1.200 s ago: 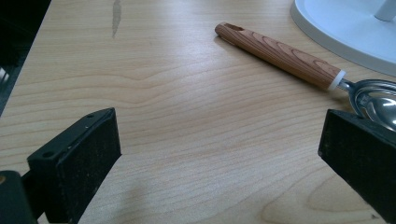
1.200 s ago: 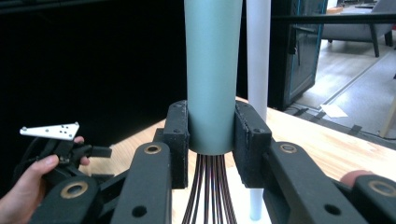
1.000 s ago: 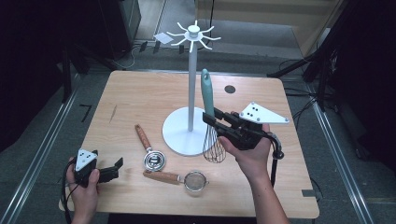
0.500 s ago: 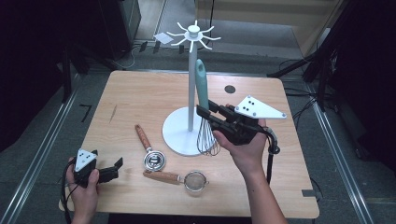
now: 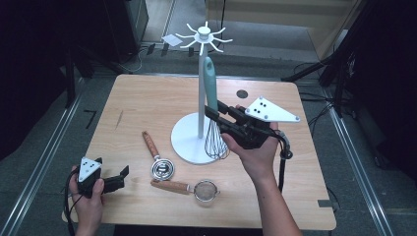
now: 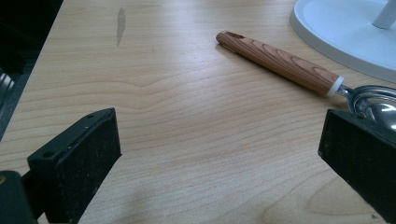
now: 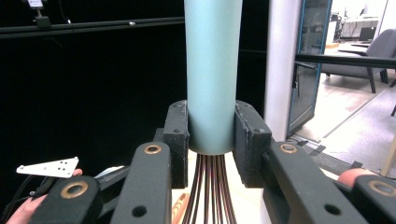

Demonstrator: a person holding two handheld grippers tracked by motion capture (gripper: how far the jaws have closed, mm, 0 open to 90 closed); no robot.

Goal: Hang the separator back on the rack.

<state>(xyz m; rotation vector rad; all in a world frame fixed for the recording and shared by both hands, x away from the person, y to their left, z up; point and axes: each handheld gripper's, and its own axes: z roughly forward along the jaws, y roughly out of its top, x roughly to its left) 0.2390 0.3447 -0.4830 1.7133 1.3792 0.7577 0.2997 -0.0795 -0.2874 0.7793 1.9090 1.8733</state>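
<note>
My right tongs (image 5: 216,112) are clamped on the whisk (image 5: 212,105) at the bottom of its teal handle, whisk upright, wires over the white stand base (image 5: 187,142), right beside the pole (image 5: 201,88). The pole and the hook crown (image 5: 203,37) crowd the handle. My left tongs (image 5: 120,176) rest released at the near left corner of the table (image 5: 147,98), nothing between them. Near them lie a wood-handled scoop (image 5: 156,156) and a small strainer (image 5: 194,188).

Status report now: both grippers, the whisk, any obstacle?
Right gripper shut on whisk, upright beside stand pole. Left gripper open, idle on table. Pole close.
</note>
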